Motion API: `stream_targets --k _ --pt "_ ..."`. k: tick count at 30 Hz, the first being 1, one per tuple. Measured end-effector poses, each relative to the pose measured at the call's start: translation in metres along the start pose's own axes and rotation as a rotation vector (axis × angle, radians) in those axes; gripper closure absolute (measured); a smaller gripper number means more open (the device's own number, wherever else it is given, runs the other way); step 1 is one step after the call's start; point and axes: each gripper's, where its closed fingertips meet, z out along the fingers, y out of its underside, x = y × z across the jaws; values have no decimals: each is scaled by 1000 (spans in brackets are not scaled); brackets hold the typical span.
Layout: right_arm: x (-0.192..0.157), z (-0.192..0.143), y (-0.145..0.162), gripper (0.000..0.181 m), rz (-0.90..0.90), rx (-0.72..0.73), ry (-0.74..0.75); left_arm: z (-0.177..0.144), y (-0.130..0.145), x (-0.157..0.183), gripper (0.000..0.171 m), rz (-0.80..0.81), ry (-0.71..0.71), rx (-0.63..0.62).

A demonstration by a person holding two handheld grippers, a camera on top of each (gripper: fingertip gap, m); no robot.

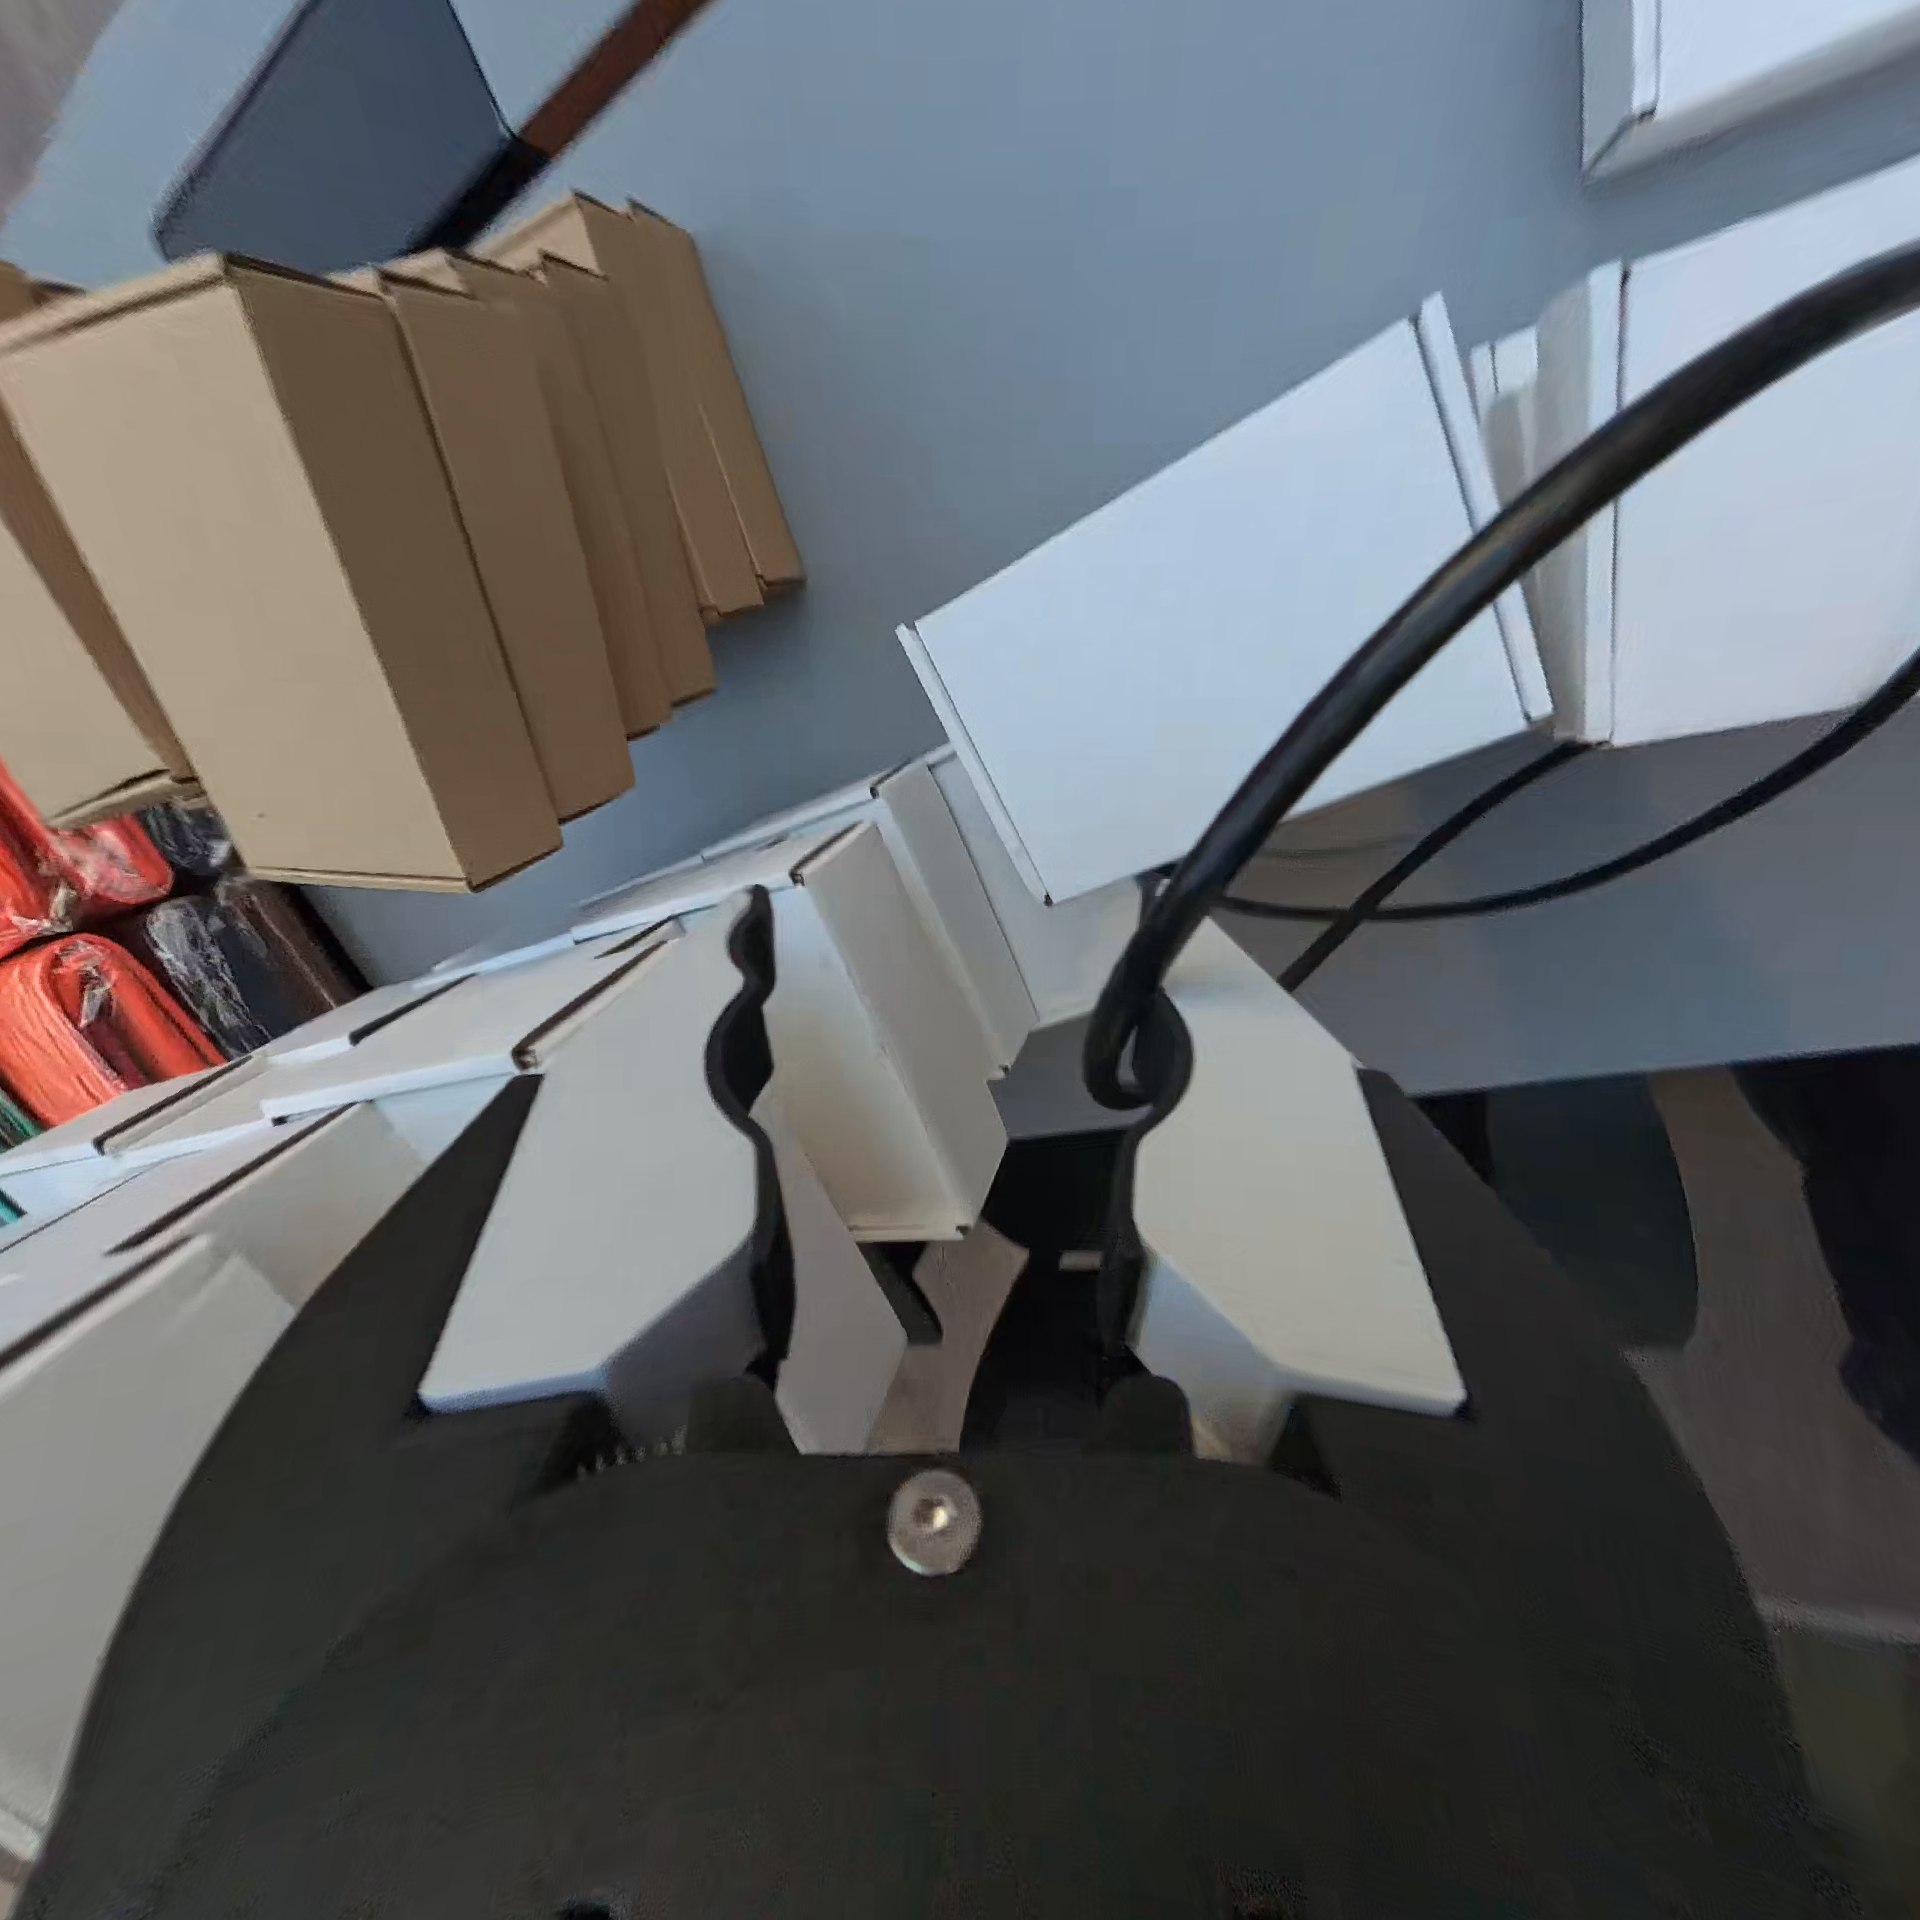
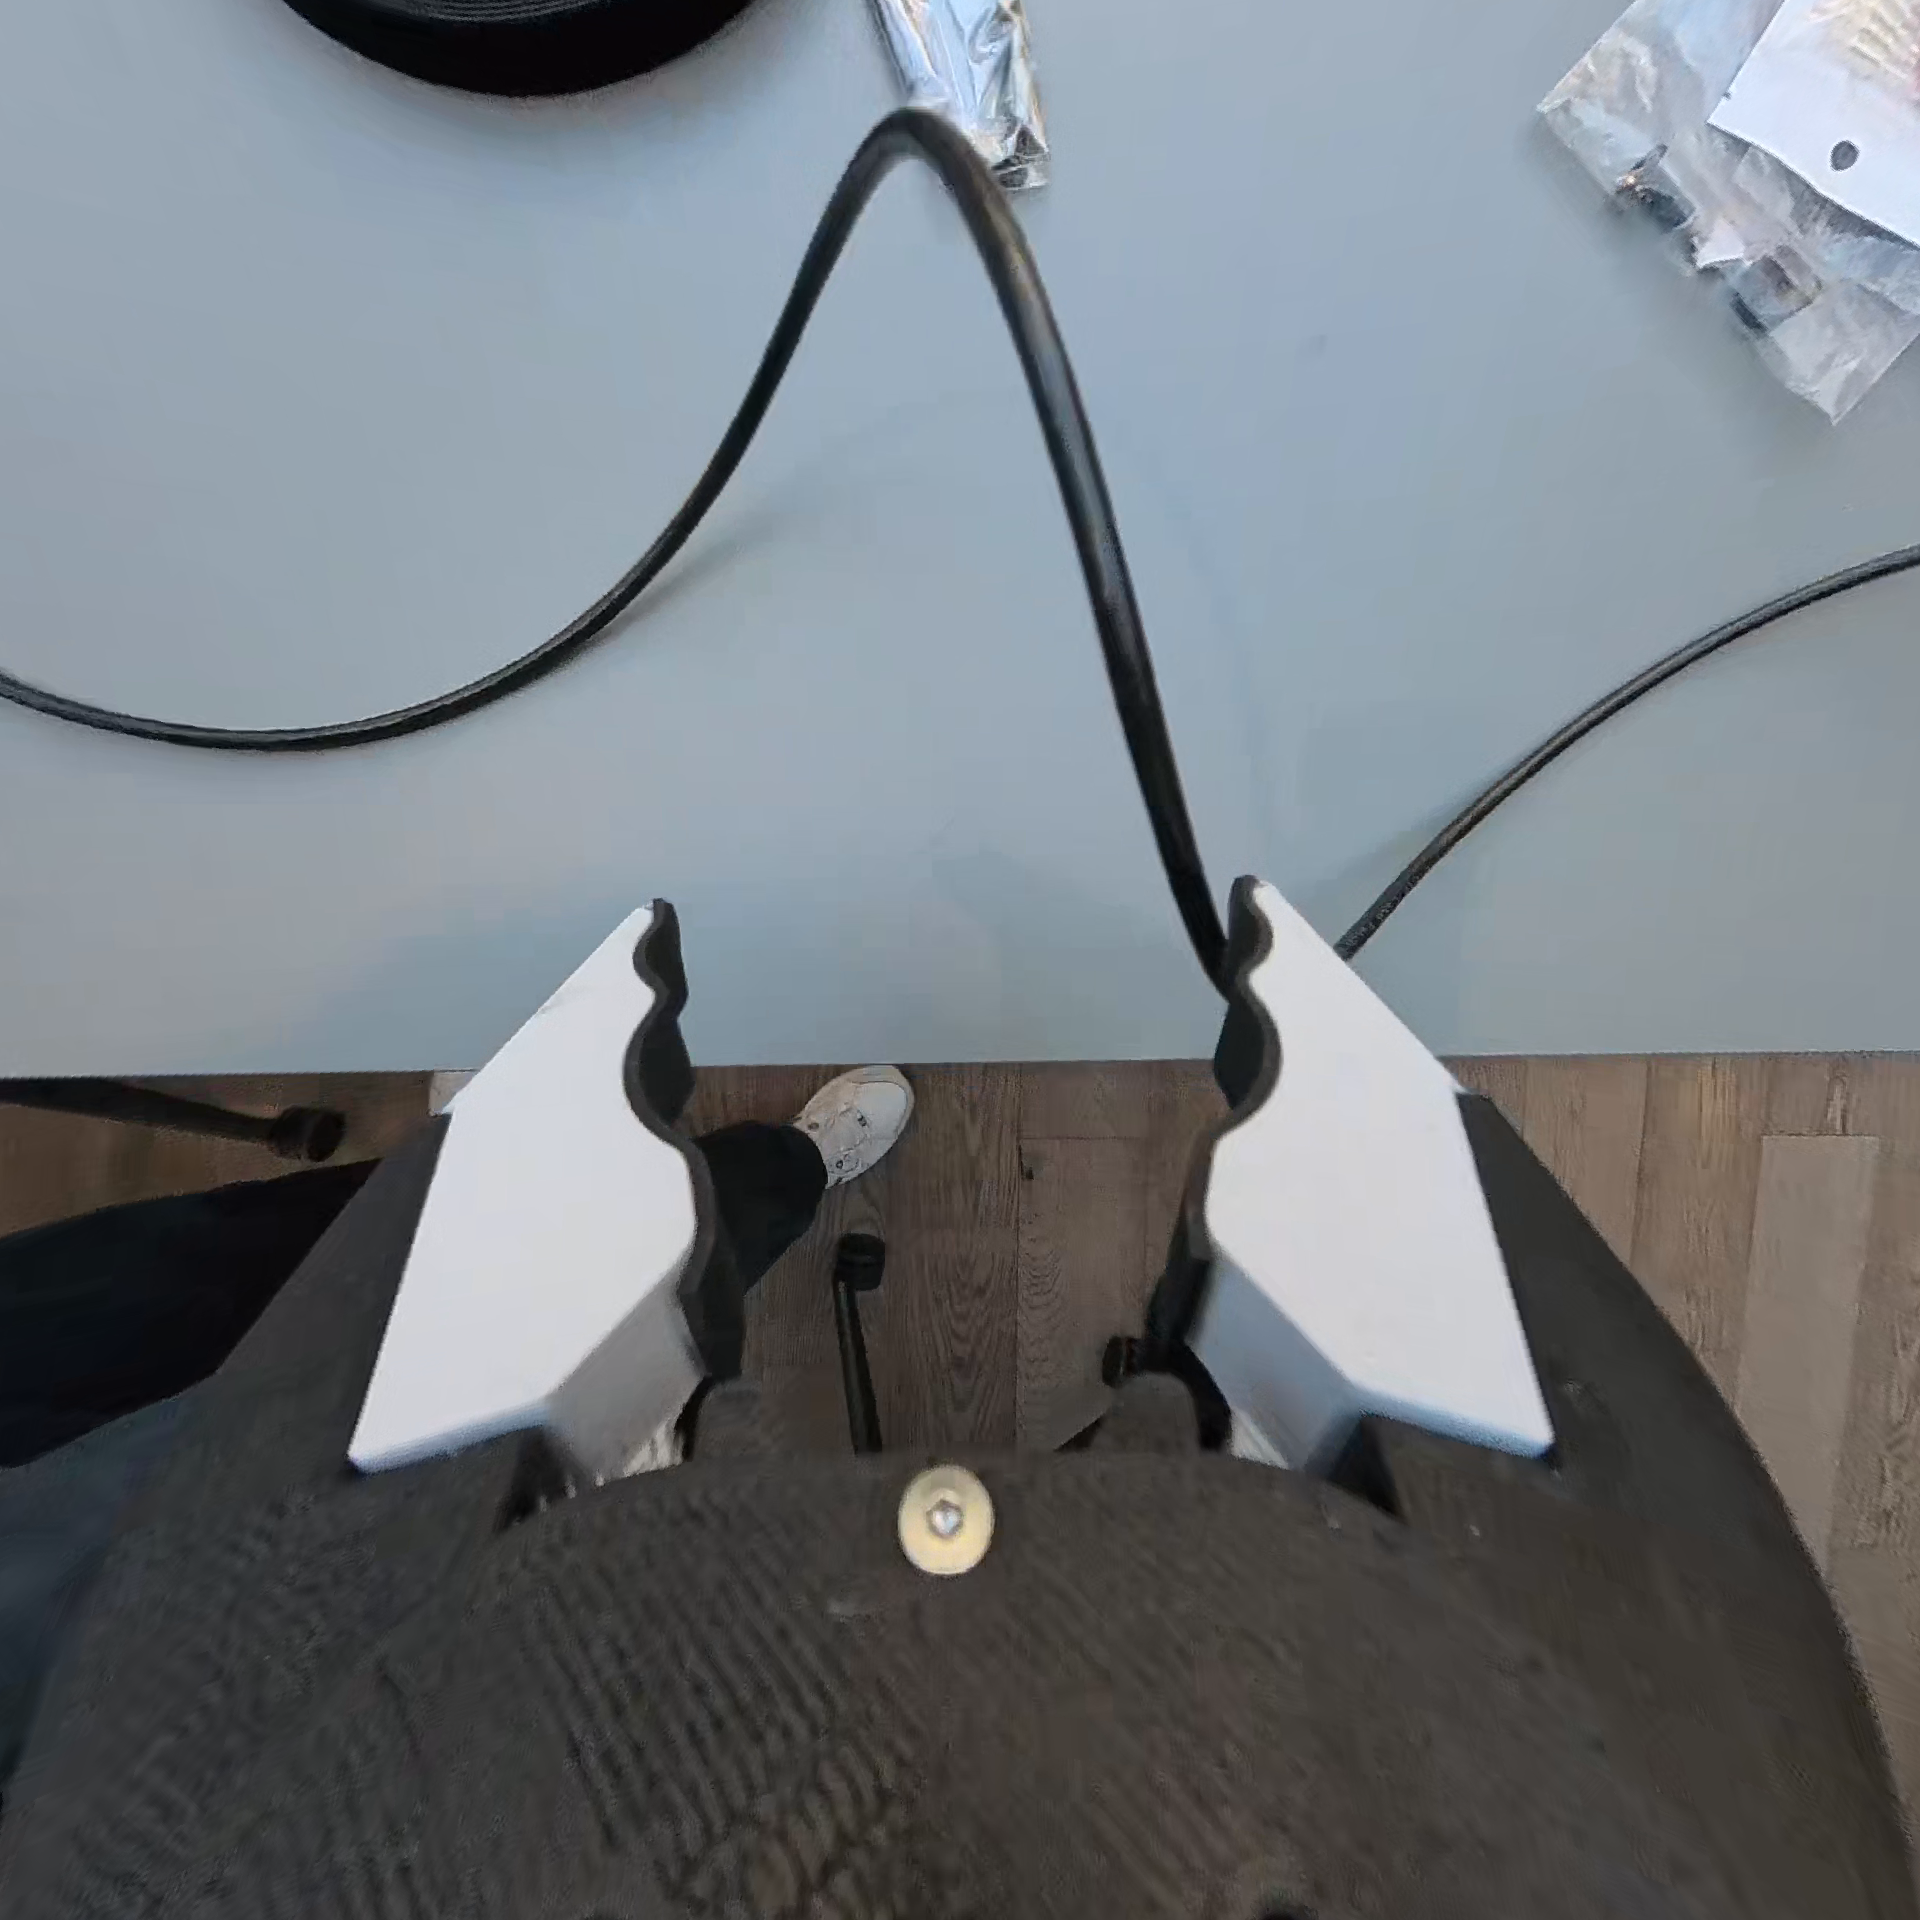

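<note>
The black cable (image 2: 1081, 499) arches up over the grey table (image 2: 416, 364) and leans against the inner pad of the right gripper (image 2: 954, 925)'s right finger; its jaws stand wide, gripping nothing. At the left gripper (image 1: 951, 935), jaws also apart, the cable (image 1: 1455, 582) loops at the right finger, beside white boxes (image 1: 1195, 665). Brown boxes (image 1: 312, 561) stand far left.

Black cable (image 2: 1081, 499), grey-blue table (image 2: 416, 416), tan boxes (image 1: 312, 582).

Pale grey-blue table (image 2: 416, 416) carries black cable (image 2: 644, 582), clear plastic bags of small parts (image 2: 1745, 208), brown cardboard boxes (image 1: 312, 582), white boxes (image 1: 1226, 644).
</note>
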Motion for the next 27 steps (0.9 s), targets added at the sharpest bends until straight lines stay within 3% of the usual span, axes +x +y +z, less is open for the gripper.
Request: stream_targets --k 2,6,10,13,15,16,19,23,25,27 --pt "-5 -9 7 78 -2 -6 13 5 6 0 88 39 56 -151" --pt "-11 -24 23 80 12 -10 13 -12 -12 -22 96 179 21 -289" --pt "-1 -35 44 80 19 -22 21 -52 -18 -41 97 345 10 -468" --pt "9 -42 65 81 64 -41 12 -87 -19 -29 107 416 143 -579" --pt "17 -48 79 81 102 -46 25 -105 -30 -22 98 427 217 -621" --pt "18 -51 85 81 123 -42 30 -110 -42 -17 103 418 260 -594" --pt "16 -58 102 82 193 -21 32 -141 -77 31 106 269 615 -515" --pt "7 -63 125 82 230 -30 42 -153 -129 61 124 80 876 -357" --pt "1 -66 129 82 242 -10 43 -174 -165 91 114 49 1137 -159" --pt "-5 -69 132 82 264 11 38 -196 -205 112 111 97 1272 187"
